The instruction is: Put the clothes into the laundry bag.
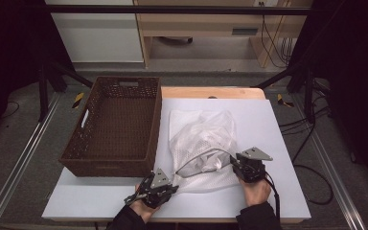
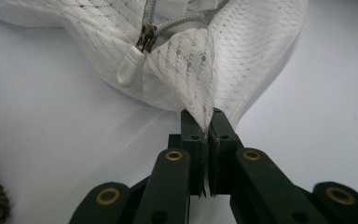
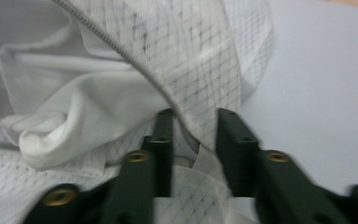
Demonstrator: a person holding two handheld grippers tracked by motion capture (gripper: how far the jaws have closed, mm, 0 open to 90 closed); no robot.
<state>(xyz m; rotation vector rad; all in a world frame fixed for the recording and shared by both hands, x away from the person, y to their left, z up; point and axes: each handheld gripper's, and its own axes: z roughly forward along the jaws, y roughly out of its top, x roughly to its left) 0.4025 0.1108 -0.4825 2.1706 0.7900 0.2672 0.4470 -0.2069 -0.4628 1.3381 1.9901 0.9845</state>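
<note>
Holding the mesh bag point(image 1: 202, 143) open near the table's point(image 1: 278, 143) front edge: left gripper point(image 2: 209, 122) clenched on its corner, right gripper point(image 3: 193, 126) loosely straddling the zipper edge. Zipper undone, shirt point(image 3: 74, 121) inside, basket point(image 1: 76, 158) empty.

My right gripper view is blurred, so I can't tell whether those jaws press the mesh bag point(image 3: 200, 70).
</note>
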